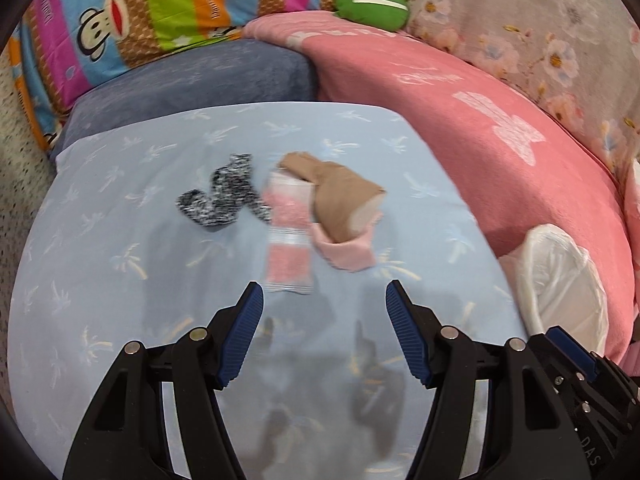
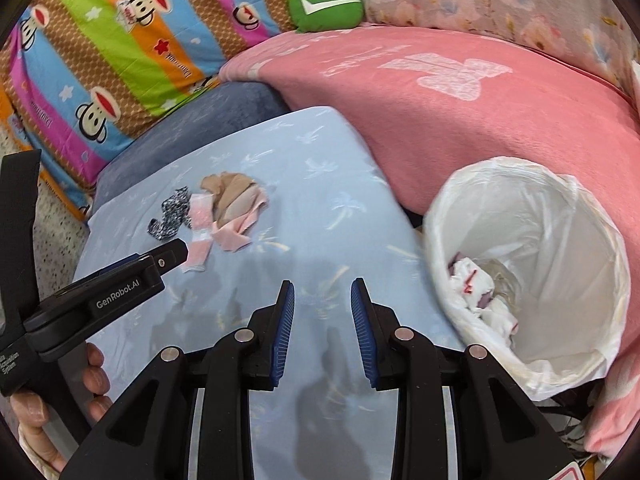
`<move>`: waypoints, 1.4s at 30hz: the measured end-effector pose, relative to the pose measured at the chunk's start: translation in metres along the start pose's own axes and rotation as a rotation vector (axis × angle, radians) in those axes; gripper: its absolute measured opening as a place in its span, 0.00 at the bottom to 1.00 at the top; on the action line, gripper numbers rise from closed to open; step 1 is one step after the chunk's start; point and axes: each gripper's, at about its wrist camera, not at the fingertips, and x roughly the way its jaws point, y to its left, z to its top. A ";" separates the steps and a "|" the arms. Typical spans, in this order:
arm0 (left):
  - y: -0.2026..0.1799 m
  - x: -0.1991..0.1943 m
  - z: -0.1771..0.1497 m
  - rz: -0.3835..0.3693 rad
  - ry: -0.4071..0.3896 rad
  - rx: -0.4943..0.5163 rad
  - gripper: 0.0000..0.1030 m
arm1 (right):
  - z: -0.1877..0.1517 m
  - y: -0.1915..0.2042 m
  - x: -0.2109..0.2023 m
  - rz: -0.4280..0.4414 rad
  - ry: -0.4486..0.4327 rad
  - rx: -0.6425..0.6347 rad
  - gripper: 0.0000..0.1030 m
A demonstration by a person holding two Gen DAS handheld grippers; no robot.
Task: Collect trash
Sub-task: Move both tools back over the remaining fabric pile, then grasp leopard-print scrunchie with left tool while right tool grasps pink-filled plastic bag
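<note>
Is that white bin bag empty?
No. The white bin bag gapes open, with crumpled white and red scraps lying at its bottom.

We see light blue sheet (image 1: 120, 208) with pale palm print. Black-white speckled sock (image 1: 224, 196), pink-white striped wrapper (image 1: 288, 240), tan stocking (image 1: 344, 200) over pink sock (image 1: 348, 254). Pink blanket (image 1: 460, 132) with white motifs. White bin liner (image 2: 560, 216). Rainbow-striped monkey-print pillow (image 1: 132, 12), green cushion (image 1: 372, 0), floral beige cover (image 1: 540, 20). Blue gripper pads (image 1: 404, 332).
</note>
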 end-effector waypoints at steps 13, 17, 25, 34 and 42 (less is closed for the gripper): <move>0.092 0.016 0.018 0.089 0.013 -0.126 0.59 | 0.012 0.081 0.060 0.077 0.083 -0.102 0.35; 0.107 0.021 0.026 0.088 0.015 -0.156 0.60 | 0.018 0.100 0.082 0.100 0.112 -0.115 0.35; 0.113 0.041 0.043 0.069 0.020 -0.160 0.62 | 0.029 0.129 0.121 0.118 0.148 -0.125 0.35; 0.108 0.067 0.055 0.032 0.039 -0.134 0.62 | 0.034 0.137 0.152 0.116 0.180 -0.121 0.35; 0.107 0.084 0.049 -0.016 0.097 -0.142 0.32 | 0.034 0.143 0.157 0.078 0.150 -0.185 0.33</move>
